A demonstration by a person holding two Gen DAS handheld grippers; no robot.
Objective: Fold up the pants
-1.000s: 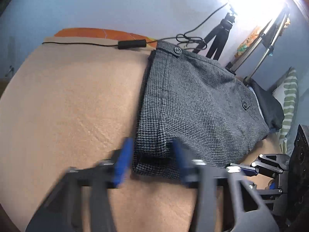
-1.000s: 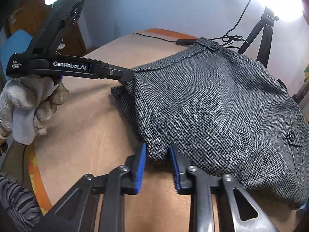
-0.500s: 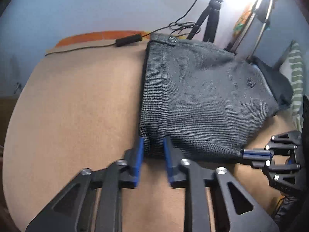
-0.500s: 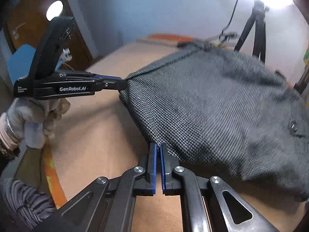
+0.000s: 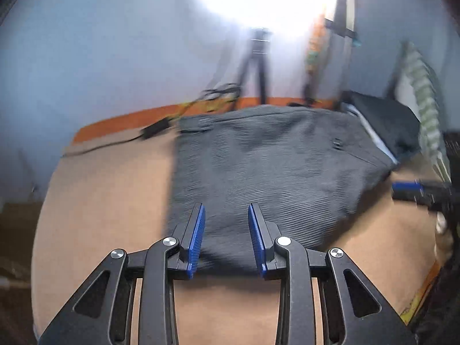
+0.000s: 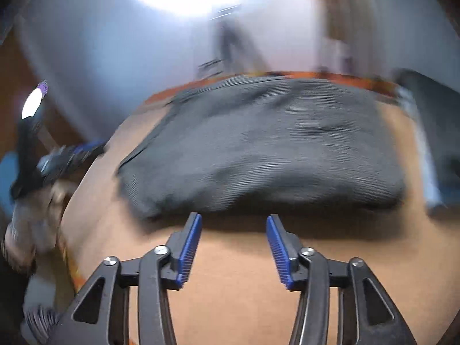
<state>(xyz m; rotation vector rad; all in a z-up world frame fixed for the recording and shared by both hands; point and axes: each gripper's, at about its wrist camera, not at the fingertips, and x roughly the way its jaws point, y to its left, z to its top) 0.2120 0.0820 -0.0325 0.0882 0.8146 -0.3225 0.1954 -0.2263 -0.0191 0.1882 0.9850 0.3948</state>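
- The pants (image 5: 267, 178), grey and folded into a thick wad, lie on the tan table (image 5: 103, 201), with the waistband end toward the far edge by the wall; both views are smeared by motion.
- Half a second ago each gripper pinched a near corner of the fold; now both have let go, and the cloth rests flat on the table.
- The left gripper (image 5: 225, 235) has its blue pads (image 5: 197, 238) spread apart. The near edge of the pants shows in the gap between them, but neither pad presses on it. Before, these pads were nearly together on the cloth.
- The right gripper (image 6: 233, 244) is opening its jaws, which were pressed together on the hem a moment ago. Nothing is between them now; bare table shows there, and the pants (image 6: 258, 149) lie just beyond the tips.
- Both grippers tilt down toward the table and have drawn back from the fold.
- In the right wrist view the left gripper appears at the left edge, blurred, with the person's gloved hand (image 6: 31, 218) below it.
- A tripod (image 5: 257, 66) stands behind the table under a bright lamp.
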